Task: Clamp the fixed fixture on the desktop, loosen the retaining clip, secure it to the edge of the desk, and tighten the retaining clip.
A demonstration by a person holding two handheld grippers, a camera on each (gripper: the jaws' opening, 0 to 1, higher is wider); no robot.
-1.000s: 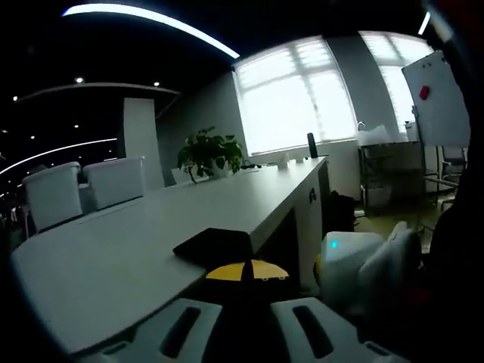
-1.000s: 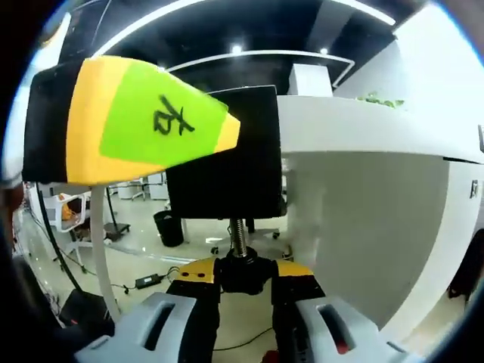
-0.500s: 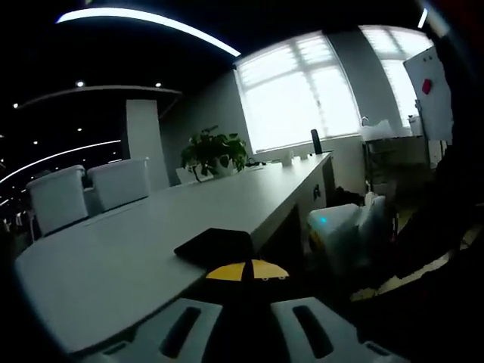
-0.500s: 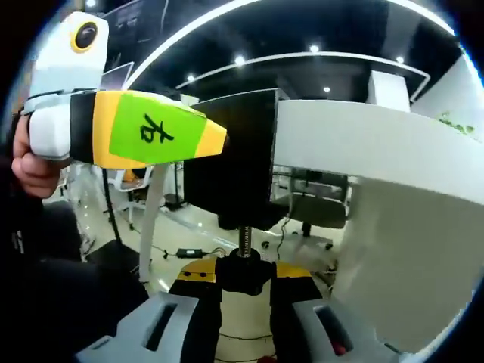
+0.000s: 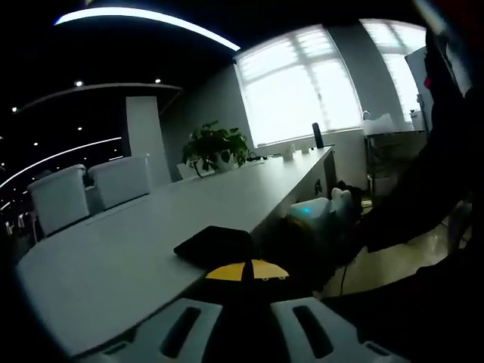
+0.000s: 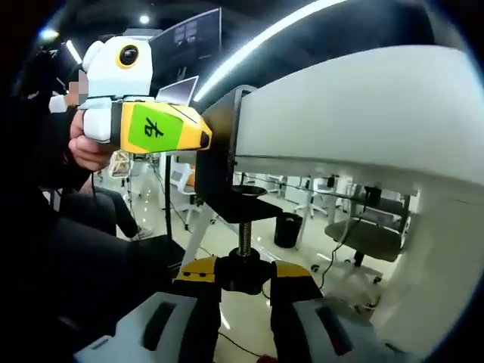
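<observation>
The black clamp fixture (image 6: 227,162) sits over the counter (image 6: 355,113) edge, left tool (image 5: 243,302) pinching its back and right tool (image 6: 243,302) pinching its screw knob (image 6: 243,274), so tightening seems next.

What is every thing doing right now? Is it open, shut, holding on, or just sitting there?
Left gripper: shut on the black clamp, held by a hand.
Right gripper: shut on the clamp's knob.
Black clamp: hooked over the desk edge, top plate flat on the desk, screw pad below apart from the underside.
Desk: bare apart from the clamp.
Ceiling lights: on.
</observation>
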